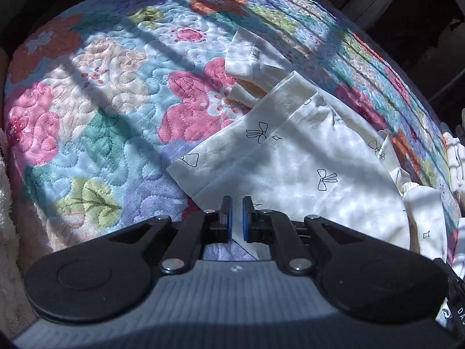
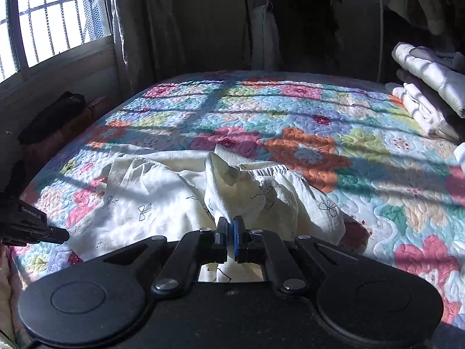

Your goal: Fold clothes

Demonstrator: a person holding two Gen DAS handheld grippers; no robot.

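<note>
1. Where sunlight falls in barred patches, a bed (image 2: 305, 110) is seen covered by a floral quilt (image 1: 101, 116).
2. A white garment (image 1: 305, 157) printed with bows is spread on the quilt's near side, part bunched.
3. Folded laundry (image 2: 427, 93) is stacked at the bed's far right.
4. A raised fold of garment is clamped between the right gripper's (image 2: 231, 226) jaws.
5. The left gripper's (image 1: 237, 218) jaws are held slightly apart over the garment's edge.

A bed covered by a floral quilt (image 2: 290, 122) is lit through a barred window (image 2: 52, 14), bar shadows being cast across it. A curtain (image 2: 139, 29) hangs beside the window; the far wall (image 2: 203, 29) is left dark.
</note>
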